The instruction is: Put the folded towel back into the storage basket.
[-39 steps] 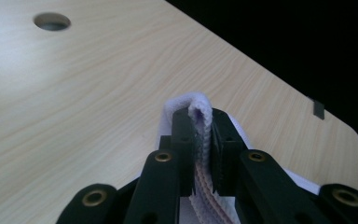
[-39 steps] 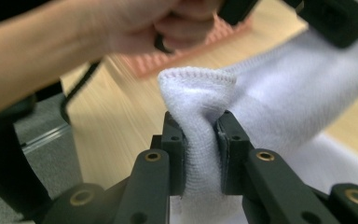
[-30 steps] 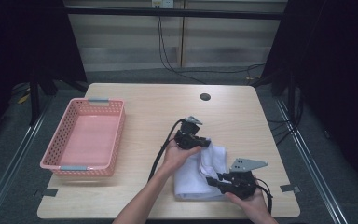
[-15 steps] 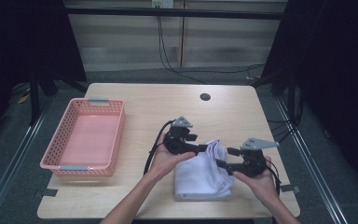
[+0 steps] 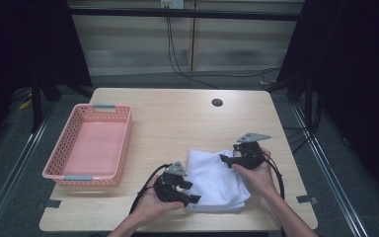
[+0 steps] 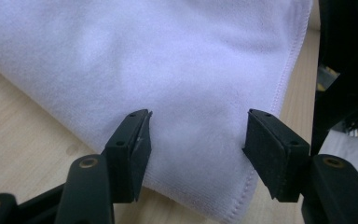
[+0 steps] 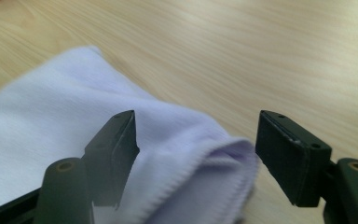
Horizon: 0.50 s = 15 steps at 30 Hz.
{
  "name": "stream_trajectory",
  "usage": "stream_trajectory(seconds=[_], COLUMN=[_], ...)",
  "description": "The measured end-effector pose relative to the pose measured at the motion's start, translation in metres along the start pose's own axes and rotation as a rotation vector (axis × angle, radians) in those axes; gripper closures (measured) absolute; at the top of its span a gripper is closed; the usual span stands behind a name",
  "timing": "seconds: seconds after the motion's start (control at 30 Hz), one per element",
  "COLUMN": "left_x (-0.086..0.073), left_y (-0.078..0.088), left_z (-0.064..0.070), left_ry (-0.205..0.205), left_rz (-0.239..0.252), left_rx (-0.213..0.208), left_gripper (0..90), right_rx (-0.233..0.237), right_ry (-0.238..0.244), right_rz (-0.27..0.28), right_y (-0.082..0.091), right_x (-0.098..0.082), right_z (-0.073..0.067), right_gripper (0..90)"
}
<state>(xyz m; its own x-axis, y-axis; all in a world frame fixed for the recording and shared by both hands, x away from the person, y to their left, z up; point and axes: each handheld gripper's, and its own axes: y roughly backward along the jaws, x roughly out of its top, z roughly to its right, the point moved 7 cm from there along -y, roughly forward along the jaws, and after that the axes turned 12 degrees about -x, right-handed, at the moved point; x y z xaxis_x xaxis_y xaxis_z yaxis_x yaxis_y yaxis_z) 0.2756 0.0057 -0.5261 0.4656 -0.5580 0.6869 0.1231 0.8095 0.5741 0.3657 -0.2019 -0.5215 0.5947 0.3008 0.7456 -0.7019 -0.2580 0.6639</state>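
A white cloth (image 5: 214,178) lies folded on the wooden table (image 5: 177,123), right of the middle. My left gripper (image 5: 193,193) sits at its near left corner. In the left gripper view my left gripper (image 6: 196,144) is open, its jaws just opened, with the cloth's hemmed corner (image 6: 177,70) lying loose between the pads (image 6: 135,144). My right gripper (image 5: 227,159) is at the cloth's far right corner. In the right gripper view my right gripper (image 7: 196,149) is open too, jaws just opened, and the folded cloth edge (image 7: 209,163) lies between them untouched.
A pink mesh basket (image 5: 121,148) stands at the table's left side with nothing inside. A small dark hole (image 5: 217,102) marks the far part of the tabletop. Bare wood stretches beyond the cloth. Cables trail from both grippers toward the near edge.
Both grippers have opened. The left hand came from the cloth's far side to its near left corner; the right hand went from the near right to the far right corner.
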Motion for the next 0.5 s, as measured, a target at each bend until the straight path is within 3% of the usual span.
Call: stream_trajectory(seconds=[0.07, 0.13, 0.27, 0.3, 0.4, 0.5], left_x=[-0.001, -0.009, -0.027, -0.028, -0.027, -0.029], left_y=[0.003, 0.008, 0.016, 0.017, 0.015, 0.008], left_z=[0.002, 0.006, 0.009, 0.007, 0.006, 0.01], left_ry=[-0.001, -0.001, 0.014, 0.021, 0.051, 0.054], left_rz=[-0.007, -0.02, -0.033, -0.032, -0.017, -0.028], left_rx=[0.017, 0.026, 0.042, 0.07, 0.059, 0.055], left_gripper=[37.3, 33.5, 30.7, 30.5, 28.2, 27.0], right_rx=[0.007, 0.062, 0.106, 0.112, 0.131, 0.15], right_ry=[-0.008, -0.021, -0.038, -0.031, -0.037, -0.034], right_rz=[-0.017, -0.046, -0.057, -0.065, -0.081, -0.088], right_y=[-0.003, -0.007, -0.013, -0.014, -0.017, -0.018], right_x=[-0.005, -0.013, -0.021, -0.021, -0.023, -0.025], right_z=[0.009, 0.014, 0.014, 0.013, 0.013, 0.012], right_gripper=[27.1, 24.6, 21.4, 21.1, 20.1, 20.4])
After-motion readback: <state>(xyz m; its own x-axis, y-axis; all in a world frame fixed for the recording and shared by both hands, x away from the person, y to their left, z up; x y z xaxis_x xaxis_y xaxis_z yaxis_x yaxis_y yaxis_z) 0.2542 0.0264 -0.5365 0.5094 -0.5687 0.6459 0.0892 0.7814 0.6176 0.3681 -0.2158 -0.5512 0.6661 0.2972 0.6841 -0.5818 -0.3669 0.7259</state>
